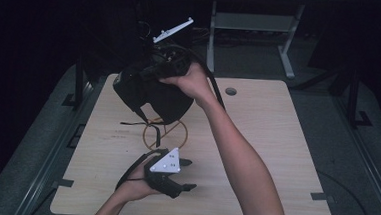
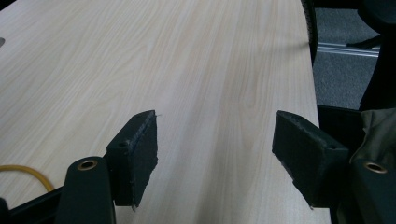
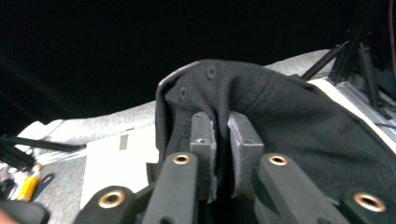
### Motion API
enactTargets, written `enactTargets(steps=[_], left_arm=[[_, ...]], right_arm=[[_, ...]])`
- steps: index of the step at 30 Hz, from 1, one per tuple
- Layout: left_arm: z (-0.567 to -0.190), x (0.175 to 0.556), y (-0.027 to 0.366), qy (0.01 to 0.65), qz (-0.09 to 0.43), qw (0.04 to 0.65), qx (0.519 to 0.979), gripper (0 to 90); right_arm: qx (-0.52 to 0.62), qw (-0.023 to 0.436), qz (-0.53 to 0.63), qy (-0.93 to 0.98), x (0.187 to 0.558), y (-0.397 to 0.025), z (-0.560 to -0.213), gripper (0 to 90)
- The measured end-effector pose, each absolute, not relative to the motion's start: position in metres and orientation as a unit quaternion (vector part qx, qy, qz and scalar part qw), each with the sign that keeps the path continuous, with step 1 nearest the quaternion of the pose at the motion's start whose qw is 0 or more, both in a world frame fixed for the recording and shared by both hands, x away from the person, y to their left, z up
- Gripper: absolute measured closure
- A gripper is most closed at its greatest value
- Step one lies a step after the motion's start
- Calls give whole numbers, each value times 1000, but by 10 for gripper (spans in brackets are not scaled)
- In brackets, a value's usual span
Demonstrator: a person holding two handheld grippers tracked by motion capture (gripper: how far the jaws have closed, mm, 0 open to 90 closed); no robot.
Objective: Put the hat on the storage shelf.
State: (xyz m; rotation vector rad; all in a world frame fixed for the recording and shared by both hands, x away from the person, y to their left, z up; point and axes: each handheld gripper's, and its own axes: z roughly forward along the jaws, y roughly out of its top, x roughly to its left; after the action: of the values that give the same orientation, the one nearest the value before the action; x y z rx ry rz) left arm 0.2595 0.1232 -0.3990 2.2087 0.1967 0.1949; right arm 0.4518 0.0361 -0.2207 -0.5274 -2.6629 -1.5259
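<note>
Pale wood-grain rectangular table (image 1: 255, 156) w/ dark floor around it. Black fabric bag (image 1: 152, 92) hangs lifted above the table's far left part, over a yellow cord loop (image 1: 166, 133) lying on the top. Right arm stretched forward & up, right gripper (image 3: 220, 140) pinching a fold of the bag's cloth, jaws pressed together on it. Left hand (image 1: 136, 182) low near the front edge, wrist bent; left gripper (image 1: 187, 175) just over the tabletop, jaws spread wide, nothing between
</note>
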Motion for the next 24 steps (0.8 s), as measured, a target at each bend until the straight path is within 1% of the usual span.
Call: enactTargets(steps=[1, 2, 3, 4, 5, 6, 7, 9, 11, 13, 15, 24], left_arm=[[-399, 259, 123, 81, 76, 441, 891, 309], [-399, 259, 123, 81, 76, 441, 891, 309], [-400, 259, 123, 82, 76, 441, 891, 309], [-400, 259, 123, 82, 77, 441, 891, 309], [-399, 259, 124, 83, 78, 442, 890, 309], [-399, 259, 124, 83, 78, 442, 890, 309], [-399, 259, 125, 83, 79, 442, 889, 309], [-400, 259, 126, 86, 82, 442, 889, 309], [-399, 259, 128, 91, 83, 445, 887, 308], [-399, 259, 128, 92, 85, 445, 887, 308], [-400, 259, 129, 100, 87, 444, 886, 308], [-402, 264, 135, 113, 97, 443, 884, 296]], right_arm=[[-171, 4, -488, -856, 453, 40, -224, 697], [-171, 4, -488, -856, 453, 40, -224, 697], [-179, 2, -487, -855, 453, 43, -226, 617], [-179, 2, -487, -855, 453, 43, -226, 617], [-180, -3, -490, -853, 452, 42, -226, 558], [-180, -3, -490, -853, 452, 42, -226, 558], [-182, -4, -491, -852, 451, 41, -225, 529], [-181, -5, -495, -850, 450, 37, -225, 519], [-184, -13, -494, -849, 447, 28, -226, 480], [-188, -11, -496, -848, 446, 25, -226, 471], [-189, -11, -496, -847, 445, 16, -228, 440], [-197, -17, -508, -838, 440, -9, -229, 395]])
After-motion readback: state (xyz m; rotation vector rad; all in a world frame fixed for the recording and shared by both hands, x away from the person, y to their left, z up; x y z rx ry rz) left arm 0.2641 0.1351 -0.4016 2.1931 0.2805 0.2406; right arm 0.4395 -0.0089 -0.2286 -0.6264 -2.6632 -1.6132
